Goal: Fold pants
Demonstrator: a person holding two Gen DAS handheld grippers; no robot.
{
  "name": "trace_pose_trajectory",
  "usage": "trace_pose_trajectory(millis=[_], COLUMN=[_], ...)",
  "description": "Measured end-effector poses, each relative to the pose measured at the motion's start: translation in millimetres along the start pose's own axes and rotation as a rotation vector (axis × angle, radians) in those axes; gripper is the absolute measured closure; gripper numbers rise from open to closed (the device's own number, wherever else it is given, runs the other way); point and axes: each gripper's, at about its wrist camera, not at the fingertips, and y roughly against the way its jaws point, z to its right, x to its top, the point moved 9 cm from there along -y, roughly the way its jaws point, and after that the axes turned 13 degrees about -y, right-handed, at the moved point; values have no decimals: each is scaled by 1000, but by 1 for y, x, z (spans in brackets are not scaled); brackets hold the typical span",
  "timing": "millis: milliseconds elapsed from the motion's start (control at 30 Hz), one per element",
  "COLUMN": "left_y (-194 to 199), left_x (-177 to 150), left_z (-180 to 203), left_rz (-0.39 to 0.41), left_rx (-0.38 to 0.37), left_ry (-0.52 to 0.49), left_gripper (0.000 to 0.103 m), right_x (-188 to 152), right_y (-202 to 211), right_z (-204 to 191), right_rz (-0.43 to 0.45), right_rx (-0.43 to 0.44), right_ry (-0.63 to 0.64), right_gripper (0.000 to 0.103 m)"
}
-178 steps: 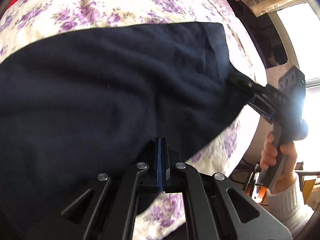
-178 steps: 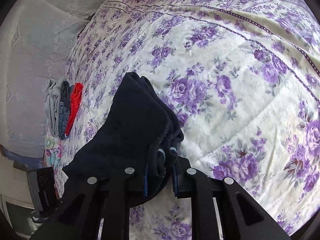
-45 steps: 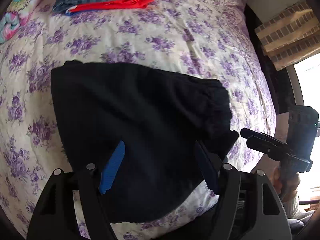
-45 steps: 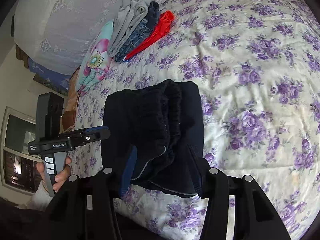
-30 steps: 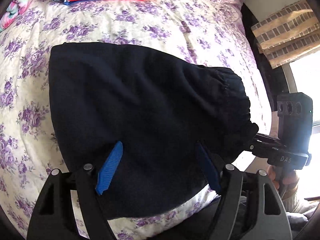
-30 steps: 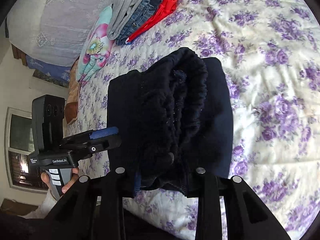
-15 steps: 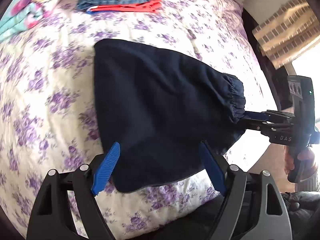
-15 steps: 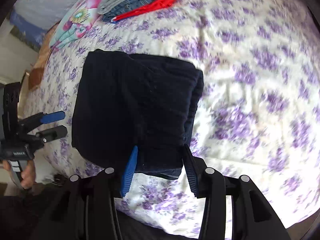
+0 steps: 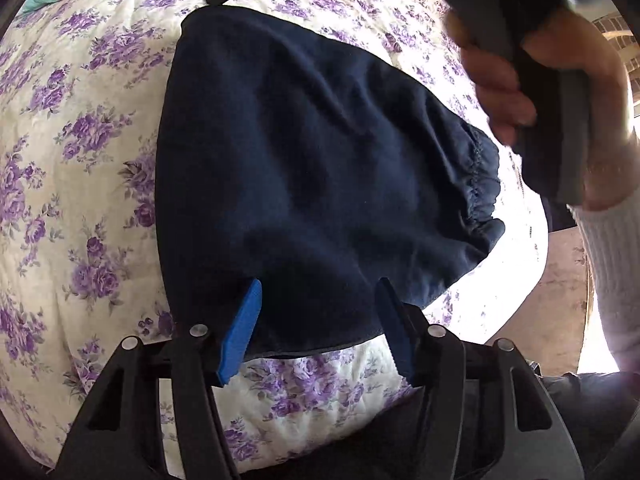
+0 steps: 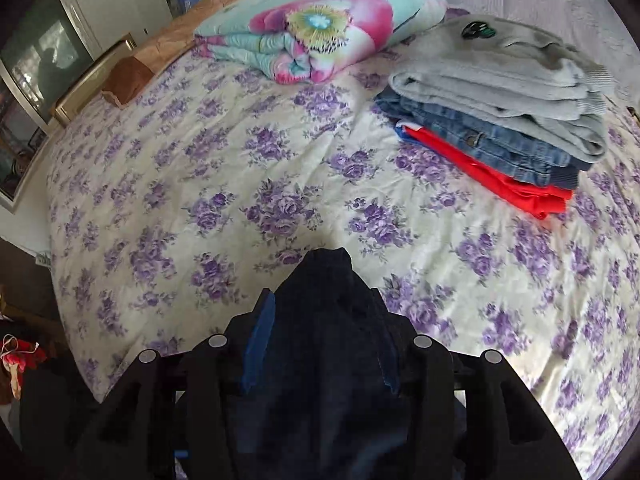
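Dark navy fabric pants [image 9: 320,168] lie folded on the floral bed [image 9: 80,152]; left gripper [image 9: 316,320] jaws closing astride the near hem, right gripper [image 10: 324,320] jaws closing around a dark fold, likely to lift both ends

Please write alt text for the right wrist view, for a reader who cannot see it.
The right gripper is closing with dark navy pants between its fingers, above a bedspread with purple flowers. Farther back lie a stack of folded clothes and a folded floral blanket.
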Motion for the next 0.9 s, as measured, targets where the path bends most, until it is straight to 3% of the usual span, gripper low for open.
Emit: trace_pose_trajectory(millis=[33,67,100,200,300,433,533,567,600,667,733,767,800,833,867,900], left_y=[-1,-3,-6,-12,-13,-18,-20,-20,-18,-12,5,17,32,46,55,63], left_x=[-1,-1,-3,-8,-10,-8,-6,-3,-2,1,8,12,18,22,24,25], left_z=[0,-1,-2,-2,-2,8,13,15,16,19,17,12,4,-6,-16,-29], left_rz=[-3,-7,-20,-25,-25,-43,-57,-61,-62,-60,-20,14,60,101,131,152], left_rx=[7,19,43,74,87,84,95,97,96,67,41,33,40,57,72,76], left_ry=[-1,-4,-9,-15,-25,-39,-62,-67,-65,-47,-19,-3,24,57,89,128], left_gripper=[47,51,59,63,64,64,64,64,63,63,61,53,35,27,15,14], right_x=[-3,-9,-14,-27,-29,-28,-24,-23,-24,-33,-49,-64,-75,-90,-127,-127], right_y=[-12,-26,-35,-69,-72,-62,-25,-5,16,60,95,110,119,129,141,141], right_z=[0,0,3,9,2,7,12,13,16,24,39,49,60,72,97,97], right_rz=[-36,-85,-103,-150,-93,-99,-61,-28,10,97,153,159,163,170,168,168], right_rx=[-9,-31,-72,-165,-221,-152,-76,-56,-42,-39,-57,-73,-93,-108,-124,-124], right_ry=[7,7,8,12,68,5,-72,-88,-99,-120,-125,-135,-158,-193,-289,-289], right_gripper=[96,101,101,101,101,100,97,92,69,35,33,28,24,24,23,23])
